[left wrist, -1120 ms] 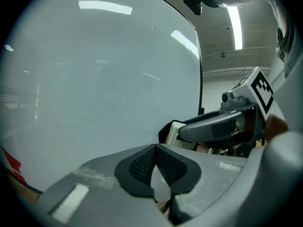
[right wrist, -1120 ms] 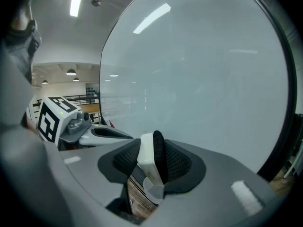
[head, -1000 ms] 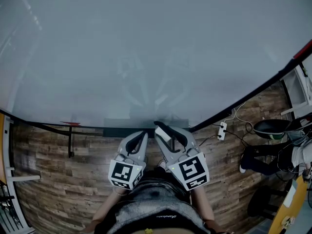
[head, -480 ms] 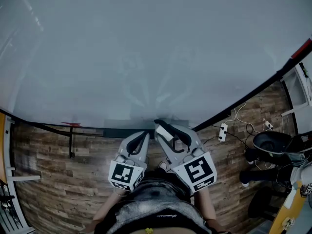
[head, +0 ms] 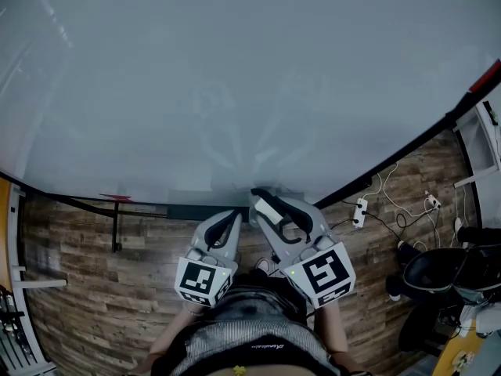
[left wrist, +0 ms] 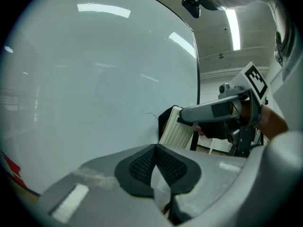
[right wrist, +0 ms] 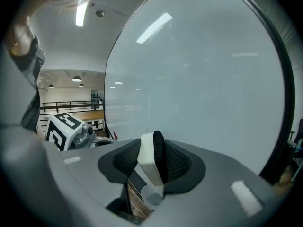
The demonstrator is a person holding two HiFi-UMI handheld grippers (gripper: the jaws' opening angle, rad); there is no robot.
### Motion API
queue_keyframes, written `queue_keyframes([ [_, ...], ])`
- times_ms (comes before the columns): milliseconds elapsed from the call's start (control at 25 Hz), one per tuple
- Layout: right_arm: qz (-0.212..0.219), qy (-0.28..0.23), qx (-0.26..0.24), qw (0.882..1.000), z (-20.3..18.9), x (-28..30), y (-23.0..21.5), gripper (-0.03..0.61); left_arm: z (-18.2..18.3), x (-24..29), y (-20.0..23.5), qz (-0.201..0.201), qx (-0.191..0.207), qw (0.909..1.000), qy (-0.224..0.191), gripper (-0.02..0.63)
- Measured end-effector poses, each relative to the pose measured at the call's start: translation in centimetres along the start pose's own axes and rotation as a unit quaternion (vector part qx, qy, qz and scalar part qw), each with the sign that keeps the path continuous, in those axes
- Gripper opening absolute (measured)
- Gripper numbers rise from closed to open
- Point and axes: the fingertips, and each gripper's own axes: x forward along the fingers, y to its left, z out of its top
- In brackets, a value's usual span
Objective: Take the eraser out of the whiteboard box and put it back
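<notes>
We grip the eraser (right wrist: pixel 147 164) in the jaws of our right gripper (head: pixel 267 204), close over the whiteboard box (head: pixel 188 212) at the bottom edge of the whiteboard (head: pixel 235 77); the jaws of our left gripper (left wrist: pixel 155 150) are pressed together, empty

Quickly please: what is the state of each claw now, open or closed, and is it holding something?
Left claw: closed, nothing between its pads.
Right claw: closed on the eraser.
</notes>
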Motion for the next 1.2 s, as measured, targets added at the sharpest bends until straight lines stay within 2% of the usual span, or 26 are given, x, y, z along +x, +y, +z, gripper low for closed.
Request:
queue_keyframes([
  [120, -0.008, 0.003, -0.002, 1.0, -0.04, -0.11, -0.45, 0.158, -0.38, -0.15, 0.11, 0.002, -0.007, 0.9999, 0.012, 0.002],
  [440, -0.005, -0.005, 0.006, 1.0, 0.02, -0.4, -0.79, 0.158, -0.16, 0.02, 0.3, 0.002, 0.001, 1.0, -0.005, 0.002],
  [1200, -0.006, 0.004, 0.001, 1.0, -0.6, -0.33, -0.63, 0.158, -0.2, -0.45, -0.05, -0.003, -0.015, 0.9999, 0.002, 0.002],
])
